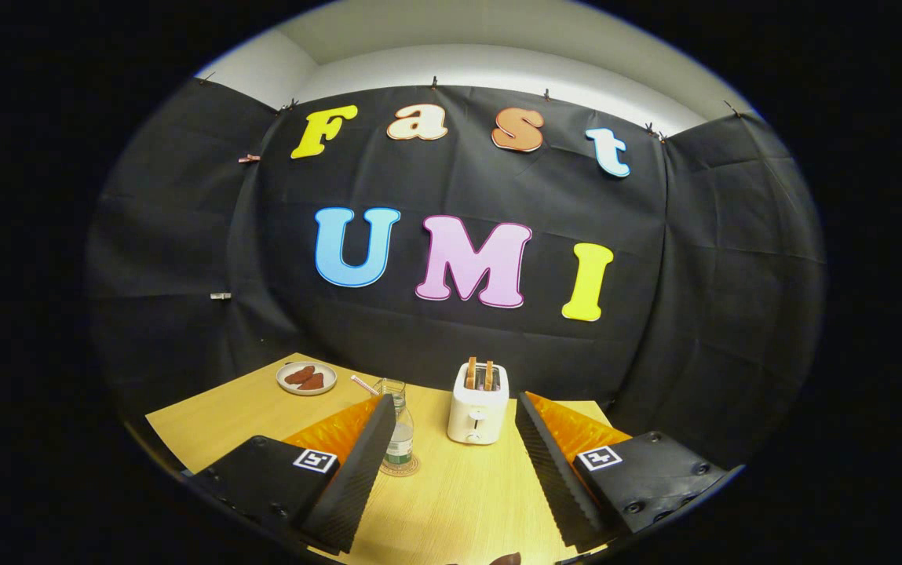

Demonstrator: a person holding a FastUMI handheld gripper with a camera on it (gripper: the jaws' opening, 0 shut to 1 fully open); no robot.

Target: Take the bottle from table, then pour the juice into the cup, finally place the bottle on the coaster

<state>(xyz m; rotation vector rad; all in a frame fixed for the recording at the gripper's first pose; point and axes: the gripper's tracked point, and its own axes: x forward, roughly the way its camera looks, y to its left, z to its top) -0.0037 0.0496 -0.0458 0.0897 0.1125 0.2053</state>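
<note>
Nearest to us, the hand-held gripper stood wide open, its two fingers splayed well apart over the table and holding nothing. Each finger carried a small square marker near its base. Between the finger bases, at the very bottom of the picture, we saw a small dark brown shape, cut off so that we could not tell what it was.

Just past the tip of the left finger we saw the bottle, standing upright on the coaster. That finger hid the bottle's left side, and only a thin arc of the coaster showed around the bottle's base. A pale label wrapped the bottle's lower half; we could not make out how much liquid it held. Right behind the bottle stood the clear cup, its lower part hidden by the bottle's neck. Whether it had juice in it we could not tell.

Beyond the gap between the fingers, nearer the right one, stood a white toaster with two slices of toast sticking up from its slots. Farther left, toward the table's back edge, lay a plate with two brown pieces of food on it, too small to identify. A thin pink stick lay between the plate and the cup.
</note>
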